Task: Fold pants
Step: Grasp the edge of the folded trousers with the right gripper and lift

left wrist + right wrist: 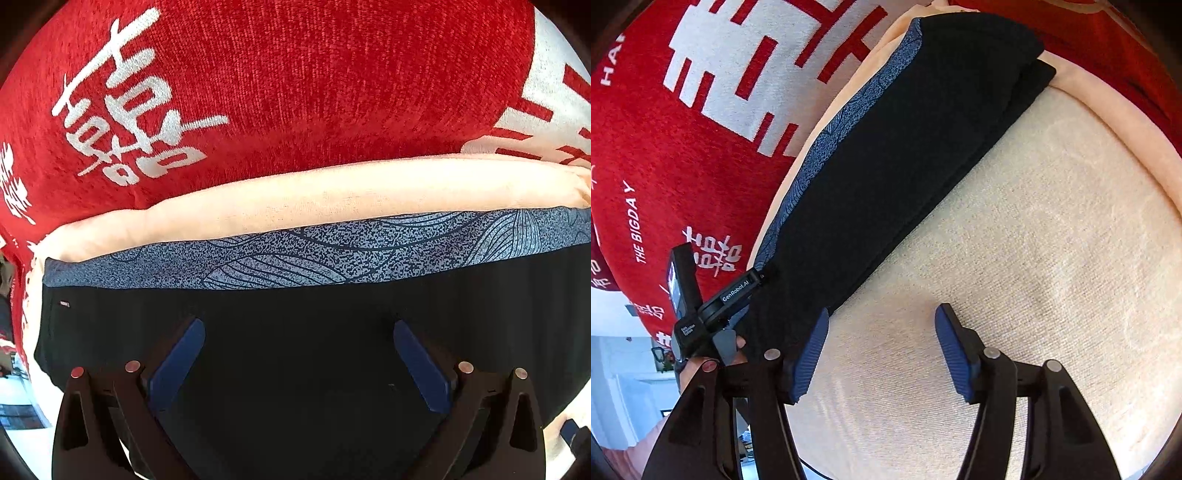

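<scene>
The pants are black with a blue patterned band and lie folded into a long strip on a cream cushion. My left gripper is open just above the black cloth, holding nothing. In the right wrist view the folded pants run diagonally from lower left to upper right. My right gripper is open over the cushion, its left finger at the pants' near edge. The left gripper's body shows at the pants' lower left end.
A red cloth with white characters lies behind the cushion's raised cream rim; it also shows in the right wrist view. Bare cushion spreads right of the pants. A bright room shows at lower left.
</scene>
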`<state>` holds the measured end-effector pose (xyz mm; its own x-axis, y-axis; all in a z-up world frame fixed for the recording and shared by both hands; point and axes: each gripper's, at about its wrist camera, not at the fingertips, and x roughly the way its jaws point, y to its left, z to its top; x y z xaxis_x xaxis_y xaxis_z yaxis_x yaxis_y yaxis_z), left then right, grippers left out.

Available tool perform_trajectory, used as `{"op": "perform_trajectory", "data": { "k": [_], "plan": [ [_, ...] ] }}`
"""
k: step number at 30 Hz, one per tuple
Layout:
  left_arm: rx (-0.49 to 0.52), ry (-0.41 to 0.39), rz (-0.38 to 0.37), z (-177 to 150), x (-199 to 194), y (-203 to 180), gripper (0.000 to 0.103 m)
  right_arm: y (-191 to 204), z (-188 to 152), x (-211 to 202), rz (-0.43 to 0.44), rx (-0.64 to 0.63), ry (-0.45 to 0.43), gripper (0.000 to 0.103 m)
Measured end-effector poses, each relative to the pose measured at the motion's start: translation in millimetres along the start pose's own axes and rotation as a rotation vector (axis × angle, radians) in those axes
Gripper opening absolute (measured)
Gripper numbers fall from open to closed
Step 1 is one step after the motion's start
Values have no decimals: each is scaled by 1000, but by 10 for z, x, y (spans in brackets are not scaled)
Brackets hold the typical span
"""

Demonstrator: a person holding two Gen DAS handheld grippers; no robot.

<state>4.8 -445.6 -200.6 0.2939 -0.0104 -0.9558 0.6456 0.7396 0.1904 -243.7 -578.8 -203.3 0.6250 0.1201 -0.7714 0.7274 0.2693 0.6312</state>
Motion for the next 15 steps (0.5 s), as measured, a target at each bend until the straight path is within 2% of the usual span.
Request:
{"op": "perform_trajectory", "data": {
  "k": [8,15],
  "plan": [
    [7,-2,-2,-28,-44,-34,103,-70,10,-34,37,18,6,64],
    [54,-13,-86,-61,-280,-234,103,-126,70,-107,57,22,-35,64]
  ]
}}
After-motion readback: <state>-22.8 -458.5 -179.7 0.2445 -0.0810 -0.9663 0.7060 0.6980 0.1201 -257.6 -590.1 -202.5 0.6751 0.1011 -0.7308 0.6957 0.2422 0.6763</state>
